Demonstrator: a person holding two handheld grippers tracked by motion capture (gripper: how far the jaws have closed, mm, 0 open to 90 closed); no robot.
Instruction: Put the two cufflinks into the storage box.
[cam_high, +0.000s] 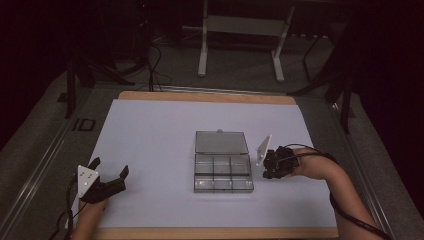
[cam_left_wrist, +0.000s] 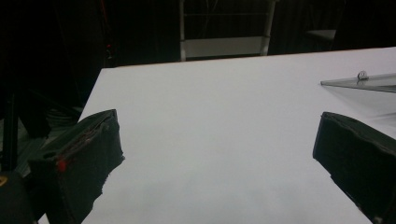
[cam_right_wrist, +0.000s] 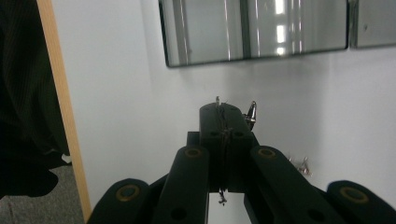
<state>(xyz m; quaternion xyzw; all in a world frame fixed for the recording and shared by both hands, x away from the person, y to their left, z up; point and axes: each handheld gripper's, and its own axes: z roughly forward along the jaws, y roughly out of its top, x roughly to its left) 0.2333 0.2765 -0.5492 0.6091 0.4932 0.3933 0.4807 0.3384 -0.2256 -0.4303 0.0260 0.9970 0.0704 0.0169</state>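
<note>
I have the right claw (cam_right_wrist: 223, 116) pressed together on a tiny silvery metal piece (cam_right_wrist: 218, 101), too small to identify, with a sliver poking out above the tips and another bit hanging below them. A second small metal clip (cam_right_wrist: 251, 113) sits just beside the tips, and a third (cam_right_wrist: 304, 165) lies on the white surface (cam_high: 150, 150) a little farther off. In the high view this claw (cam_high: 266, 165) hangs just to the right of the clear plastic compartment box (cam_high: 222, 172), whose lid (cam_high: 220, 142) lies open and flat behind it. The box's long axis runs left to right across the surface, its compartments in two rows. So the box lies to the left of my right claw, and that hand is much the nearer one. My guess is the held piece belongs in one of the right-hand compartments. My left claw (cam_high: 110, 170) hovers with its jaws wide apart, holding nothing, well apart from the box near the surface's front left corner.
</note>
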